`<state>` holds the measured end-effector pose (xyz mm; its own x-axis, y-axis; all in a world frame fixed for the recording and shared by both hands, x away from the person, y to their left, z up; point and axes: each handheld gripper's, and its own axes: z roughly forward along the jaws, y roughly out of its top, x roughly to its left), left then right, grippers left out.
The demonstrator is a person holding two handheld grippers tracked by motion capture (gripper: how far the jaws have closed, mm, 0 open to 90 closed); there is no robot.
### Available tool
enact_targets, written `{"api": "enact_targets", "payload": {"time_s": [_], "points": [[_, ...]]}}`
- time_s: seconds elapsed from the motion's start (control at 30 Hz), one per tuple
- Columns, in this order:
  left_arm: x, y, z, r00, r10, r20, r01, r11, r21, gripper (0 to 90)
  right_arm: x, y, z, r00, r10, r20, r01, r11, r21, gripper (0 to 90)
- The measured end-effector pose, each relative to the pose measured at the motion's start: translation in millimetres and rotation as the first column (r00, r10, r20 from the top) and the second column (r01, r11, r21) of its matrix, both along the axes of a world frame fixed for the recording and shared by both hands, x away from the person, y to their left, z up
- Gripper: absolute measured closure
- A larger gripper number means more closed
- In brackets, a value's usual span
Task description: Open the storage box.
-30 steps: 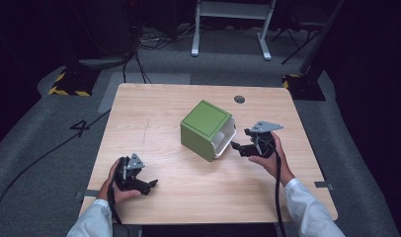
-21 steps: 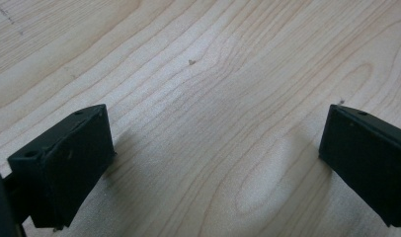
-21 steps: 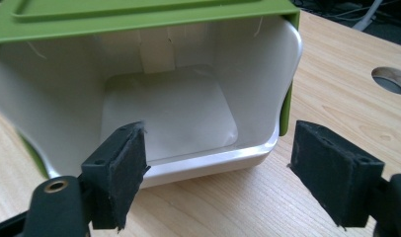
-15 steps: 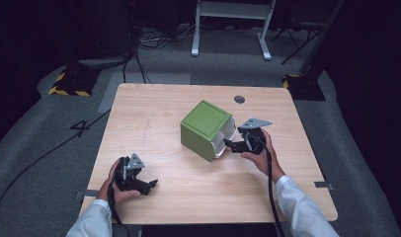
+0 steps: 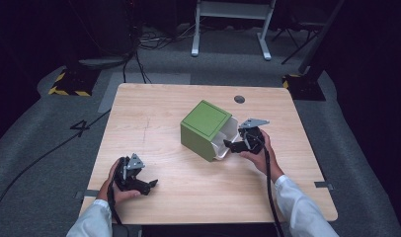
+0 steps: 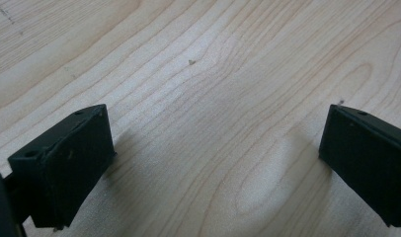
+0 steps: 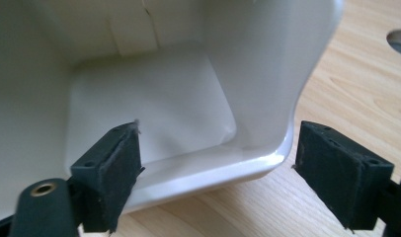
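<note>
Your right tool (image 5: 227, 144) has just been opening, astride the box's (image 5: 206, 123) white rim w/o pinching — next, close on it; left tool (image 5: 150, 185) wide, idle.

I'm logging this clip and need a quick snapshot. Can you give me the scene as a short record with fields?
surface: wooden table
object: green box, lying on its side, white inside, open end toward the right gripper
right gripper: jaws open, just widened, astride the box's corner wall, pads not pressing
left gripper: open, nothing between the jaws, over bare wood
table hole: beyond the box
</note>
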<state>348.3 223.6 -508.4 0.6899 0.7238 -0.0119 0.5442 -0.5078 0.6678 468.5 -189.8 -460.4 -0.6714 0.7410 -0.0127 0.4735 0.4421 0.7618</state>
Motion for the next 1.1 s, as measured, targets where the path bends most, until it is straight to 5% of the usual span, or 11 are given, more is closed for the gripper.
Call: {"api": "enact_targets", "payload": {"time_s": [0.27,1.1], "points": [[0.0,0.0,0.0,1.0,0.0,0.0,0.0,1.0,0.0,0.5,-1.6,-14.7,-5.0,0.9994,0.01,-0.034,-0.01,1.0,-0.001,18.6],[-0.3,0.1,0.1,1.0,0.002,0.002,-0.002,1.0,0.004,0.5,-12.9,-47.6,-10.9,0.9989,0.02,-0.043,-0.021,1.0,-0.019,23.6]]}}
